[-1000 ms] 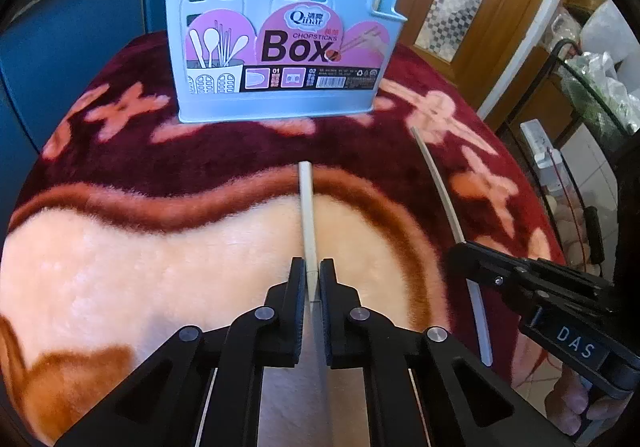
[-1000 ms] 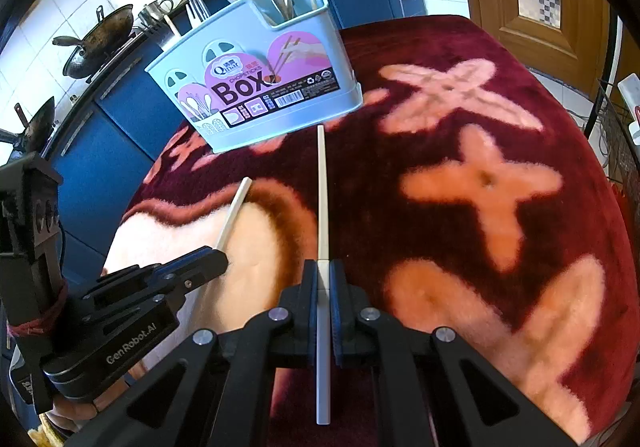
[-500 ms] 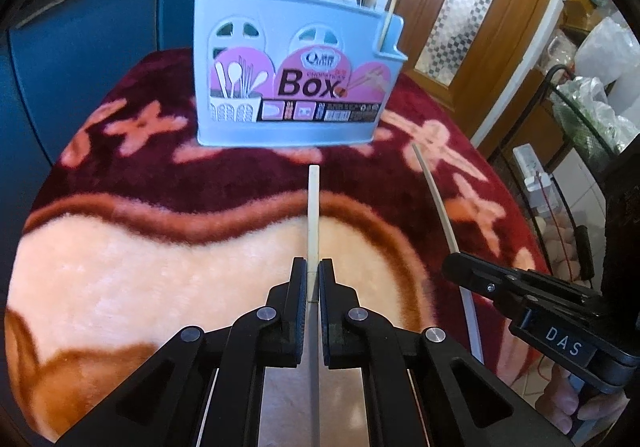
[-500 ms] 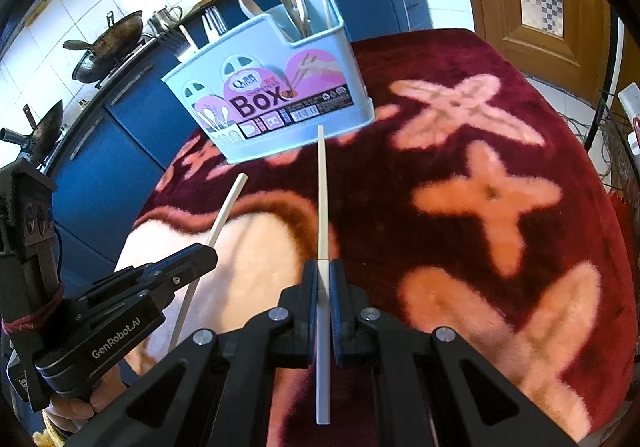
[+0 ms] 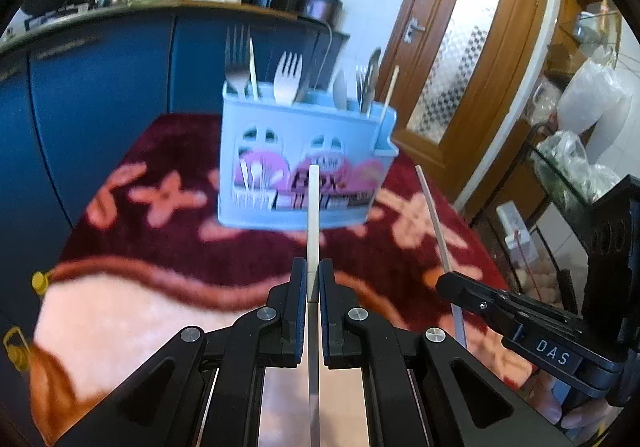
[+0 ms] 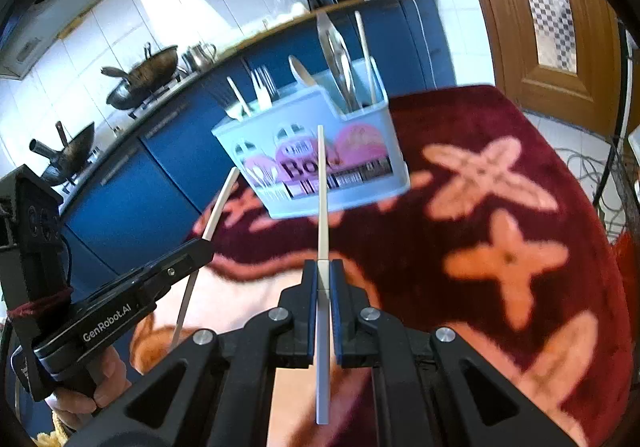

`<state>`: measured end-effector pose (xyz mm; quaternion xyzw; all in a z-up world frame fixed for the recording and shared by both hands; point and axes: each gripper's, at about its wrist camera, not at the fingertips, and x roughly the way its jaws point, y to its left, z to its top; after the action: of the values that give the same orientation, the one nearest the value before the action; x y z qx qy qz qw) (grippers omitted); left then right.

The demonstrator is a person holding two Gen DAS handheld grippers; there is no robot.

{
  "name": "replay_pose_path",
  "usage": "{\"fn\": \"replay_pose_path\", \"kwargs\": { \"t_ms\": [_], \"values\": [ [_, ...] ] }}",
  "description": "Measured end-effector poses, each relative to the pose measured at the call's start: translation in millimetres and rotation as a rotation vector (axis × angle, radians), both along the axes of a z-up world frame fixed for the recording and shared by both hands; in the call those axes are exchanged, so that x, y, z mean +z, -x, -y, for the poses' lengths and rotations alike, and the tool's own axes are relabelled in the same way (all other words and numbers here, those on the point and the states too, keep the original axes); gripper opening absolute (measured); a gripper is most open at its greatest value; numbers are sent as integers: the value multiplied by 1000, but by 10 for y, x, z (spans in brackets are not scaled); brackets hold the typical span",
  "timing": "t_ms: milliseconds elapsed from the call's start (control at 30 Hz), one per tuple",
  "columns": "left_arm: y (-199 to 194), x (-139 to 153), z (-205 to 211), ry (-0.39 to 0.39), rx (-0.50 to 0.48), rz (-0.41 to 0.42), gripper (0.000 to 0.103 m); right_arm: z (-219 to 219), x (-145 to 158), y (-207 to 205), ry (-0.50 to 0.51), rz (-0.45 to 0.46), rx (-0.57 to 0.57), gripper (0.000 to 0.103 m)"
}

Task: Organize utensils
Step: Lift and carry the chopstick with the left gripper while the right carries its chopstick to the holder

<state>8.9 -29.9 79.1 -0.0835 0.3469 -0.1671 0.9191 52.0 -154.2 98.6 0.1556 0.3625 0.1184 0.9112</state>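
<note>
Nearby, the left tongs (image 5: 313, 279) pinch one pale chopstick (image 5: 313, 215), and the right tongs (image 6: 323, 275) pinch the other chopstick (image 6: 322, 199), both lifted off the red flowered cloth (image 6: 500, 247). Beyond stands the blue cutlery box (image 5: 304, 167) holding forks (image 5: 288, 79) and spoons.

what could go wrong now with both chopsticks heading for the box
Each gripper, left gripper and right gripper, pinches its chopstick only near mid-length, so either could pivot or slip. The blue utensil box already bristles with forks and spoons; a tip could catch on them.
</note>
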Motion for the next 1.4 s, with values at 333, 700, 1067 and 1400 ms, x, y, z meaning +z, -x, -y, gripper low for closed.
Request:
{"fn": "replay_pose_path", "kwargs": {
  "t_ms": [333,700,1067,1400],
  "values": [
    [-237,287,-102,55,29,100,6,44,278,-207,-24,111,-11,8],
    [-596,684,-112,60,58,238,6,49,551,-560,32,231,-27,8],
    [-1093,927,-22,75,75,378,6,86,634,-1019,87,329,-65,8],
    [-1431,807,-65,112,129,452,6,203,522,-1402,51,383,-55,8]
  ]
}}
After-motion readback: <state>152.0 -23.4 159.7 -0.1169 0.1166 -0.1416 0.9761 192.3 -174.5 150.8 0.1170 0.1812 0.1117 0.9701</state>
